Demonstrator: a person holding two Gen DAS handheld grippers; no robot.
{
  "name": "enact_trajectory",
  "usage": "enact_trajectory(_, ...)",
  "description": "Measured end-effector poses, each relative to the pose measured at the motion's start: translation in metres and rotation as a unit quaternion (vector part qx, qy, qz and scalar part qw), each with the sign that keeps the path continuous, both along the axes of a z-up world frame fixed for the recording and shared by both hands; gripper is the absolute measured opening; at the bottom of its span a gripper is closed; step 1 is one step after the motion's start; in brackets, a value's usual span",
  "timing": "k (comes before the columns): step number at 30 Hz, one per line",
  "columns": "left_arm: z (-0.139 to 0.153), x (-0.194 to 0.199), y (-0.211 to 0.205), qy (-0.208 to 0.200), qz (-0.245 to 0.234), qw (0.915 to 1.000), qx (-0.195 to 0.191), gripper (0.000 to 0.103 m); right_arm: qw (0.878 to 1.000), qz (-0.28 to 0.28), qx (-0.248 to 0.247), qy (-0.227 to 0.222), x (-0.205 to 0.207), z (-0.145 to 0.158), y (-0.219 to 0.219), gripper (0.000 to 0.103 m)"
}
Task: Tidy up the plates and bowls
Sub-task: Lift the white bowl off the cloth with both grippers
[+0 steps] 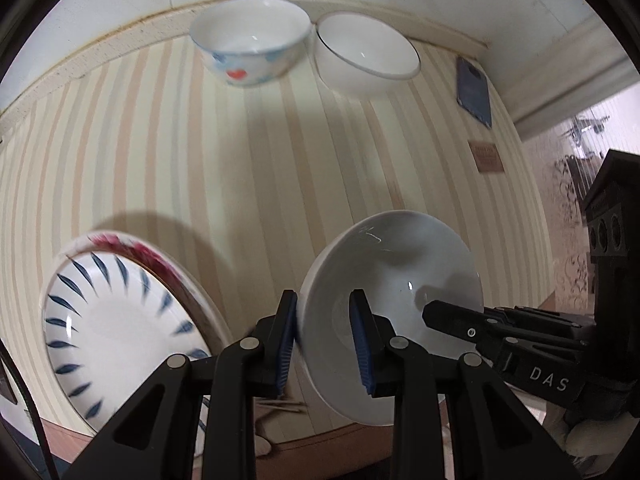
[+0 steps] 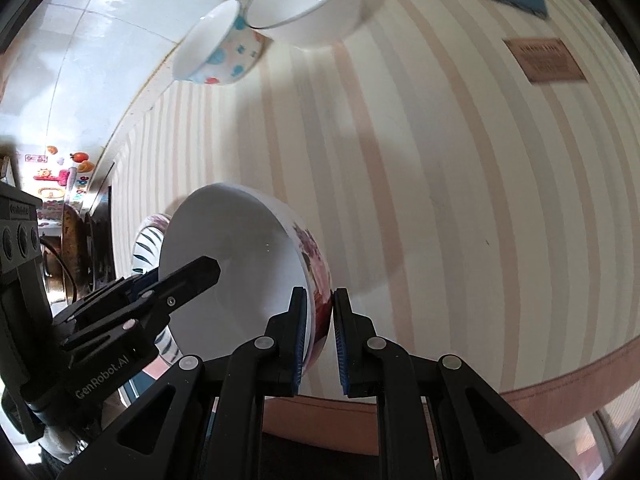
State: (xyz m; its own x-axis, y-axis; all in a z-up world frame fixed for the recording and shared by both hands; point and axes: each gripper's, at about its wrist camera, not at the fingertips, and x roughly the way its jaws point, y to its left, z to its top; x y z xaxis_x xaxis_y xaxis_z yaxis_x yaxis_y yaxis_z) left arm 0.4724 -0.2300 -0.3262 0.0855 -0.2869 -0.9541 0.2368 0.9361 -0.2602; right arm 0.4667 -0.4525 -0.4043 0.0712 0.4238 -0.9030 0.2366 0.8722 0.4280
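Both grippers are clamped on the same white bowl (image 1: 394,280), lifted off the striped tablecloth (image 1: 160,140) low in the frame and tipped on edge. Left gripper (image 1: 326,340) pinches one rim, right gripper (image 2: 320,340) the flowered side; its opening faces left in the right wrist view.

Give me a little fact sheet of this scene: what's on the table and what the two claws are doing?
surface: striped tablecloth
left gripper: shut on flowered bowl, pinching its rim
right gripper: shut on the opposite rim of the same bowl
near left: blue-leaf plate stacked on a red-patterned plate
far edge: heart bowl beside plain white bowl
far right: blue booklet, brown card
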Motion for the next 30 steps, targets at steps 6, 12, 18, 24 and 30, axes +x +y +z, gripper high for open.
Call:
enact_trajectory(6,-0.021,-0.013,-0.017,0.007,-0.019,0.9996,0.019,0.024,1.0,-0.004,-0.008,0.012,-0.011,-0.016,-0.008,0.015)
enact_trajectory(12,-0.035,-0.021,-0.026,0.003,-0.034,0.9984,0.045,0.024,1.0,0.001,-0.018,0.02,-0.014,-0.027,-0.012,0.015)
enact_trajectory(18,-0.04,-0.024,-0.028,0.005,-0.037,0.9977,0.056,0.024,1.0,0.004,-0.011,0.026,-0.014,-0.034,-0.014,0.015)
enact_trajectory(24,-0.027,-0.019,-0.023,0.01,-0.031,0.9986,0.042,0.024,0.999,0.014,0.005,0.038,-0.01,-0.026,-0.027,0.021)
enact_trajectory(30,0.028,0.013,0.014,-0.025,0.03,0.9992,0.0,0.025,1.0,0.005,0.001,-0.012,0.016,0.033,-0.059,0.036)
